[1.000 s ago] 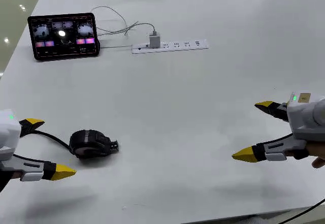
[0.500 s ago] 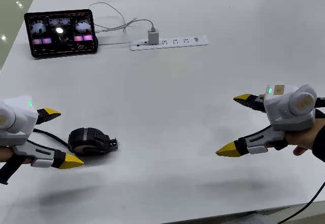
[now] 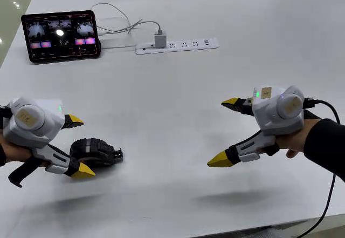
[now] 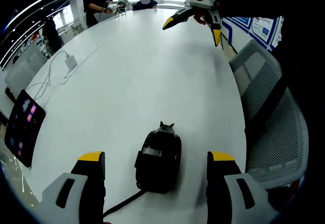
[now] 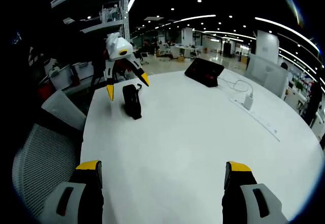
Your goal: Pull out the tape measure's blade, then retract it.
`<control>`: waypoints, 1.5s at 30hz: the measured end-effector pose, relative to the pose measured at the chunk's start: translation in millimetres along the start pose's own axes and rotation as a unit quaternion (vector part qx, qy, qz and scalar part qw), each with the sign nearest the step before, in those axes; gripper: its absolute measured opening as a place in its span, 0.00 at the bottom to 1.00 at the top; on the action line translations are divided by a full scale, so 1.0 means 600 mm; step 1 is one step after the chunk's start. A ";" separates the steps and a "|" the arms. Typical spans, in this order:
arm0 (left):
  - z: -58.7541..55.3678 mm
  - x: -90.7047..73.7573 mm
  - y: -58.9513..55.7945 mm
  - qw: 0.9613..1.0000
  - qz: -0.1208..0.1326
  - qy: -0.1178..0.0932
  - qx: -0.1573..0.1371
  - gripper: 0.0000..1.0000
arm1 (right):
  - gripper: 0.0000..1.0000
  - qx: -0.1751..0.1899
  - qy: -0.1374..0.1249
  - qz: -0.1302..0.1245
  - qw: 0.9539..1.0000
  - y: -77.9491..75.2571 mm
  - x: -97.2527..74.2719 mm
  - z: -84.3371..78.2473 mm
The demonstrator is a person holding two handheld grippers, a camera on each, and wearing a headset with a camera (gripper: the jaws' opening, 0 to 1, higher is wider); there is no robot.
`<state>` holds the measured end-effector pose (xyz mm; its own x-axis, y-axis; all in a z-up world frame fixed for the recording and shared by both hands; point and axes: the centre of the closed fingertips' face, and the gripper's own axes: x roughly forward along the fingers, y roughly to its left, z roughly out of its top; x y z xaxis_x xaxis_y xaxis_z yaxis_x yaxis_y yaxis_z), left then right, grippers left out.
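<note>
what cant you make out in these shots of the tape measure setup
- Tape measure: part of its rear end, head view, behind the left gripper.
- Its black strap: left gripper view, cut off by the bottom edge.
- Blade hook: too small in every view for detail.
- Tablet screen: head view, too small to read.

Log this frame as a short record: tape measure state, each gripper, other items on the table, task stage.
tape measure: black, lying on the white table, blade retracted
left gripper: open, one jaw on each side of the tape measure, gaps visible
right gripper: open, holding nothing, well apart from the tape measure
other items: tablet, screen lit; power strip with a charger plugged in
task stage: blade not yet pulled out
</note>
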<state>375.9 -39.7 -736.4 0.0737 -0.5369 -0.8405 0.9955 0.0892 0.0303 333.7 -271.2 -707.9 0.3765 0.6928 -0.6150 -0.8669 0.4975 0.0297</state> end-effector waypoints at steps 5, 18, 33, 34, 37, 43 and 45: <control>0.008 0.014 0.001 1.000 -0.010 0.005 0.012 0.73 | 0.99 -0.020 0.004 0.024 1.000 0.018 0.036 0.013; 0.005 0.039 -0.004 0.998 -0.038 0.036 0.022 0.50 | 0.99 -0.031 -0.001 0.054 0.998 0.028 0.118 0.052; -0.003 0.049 -0.011 0.994 -0.043 0.086 0.047 0.34 | 0.93 -0.050 0.002 0.073 0.996 0.049 0.184 0.088; -0.004 0.049 -0.007 0.994 -0.043 0.087 0.048 0.34 | 0.92 -0.052 0.003 0.076 0.996 0.051 0.188 0.088; -0.004 0.050 -0.006 0.994 -0.039 0.089 0.046 0.33 | 0.88 -0.064 0.005 0.080 0.995 0.057 0.200 0.092; -0.008 0.050 -0.011 0.990 -0.028 0.119 0.077 0.33 | 0.74 -0.087 0.011 0.087 0.992 0.067 0.234 0.097; -0.008 0.051 -0.013 0.988 -0.030 0.123 0.084 0.32 | 0.71 -0.090 0.012 0.091 0.992 0.072 0.244 0.100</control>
<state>370.1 -52.7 -764.8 0.0184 -0.3150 -0.9489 0.9948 -0.0891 0.0488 370.8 -116.6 -749.4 0.2029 0.7493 -0.6304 -0.9649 0.2627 0.0016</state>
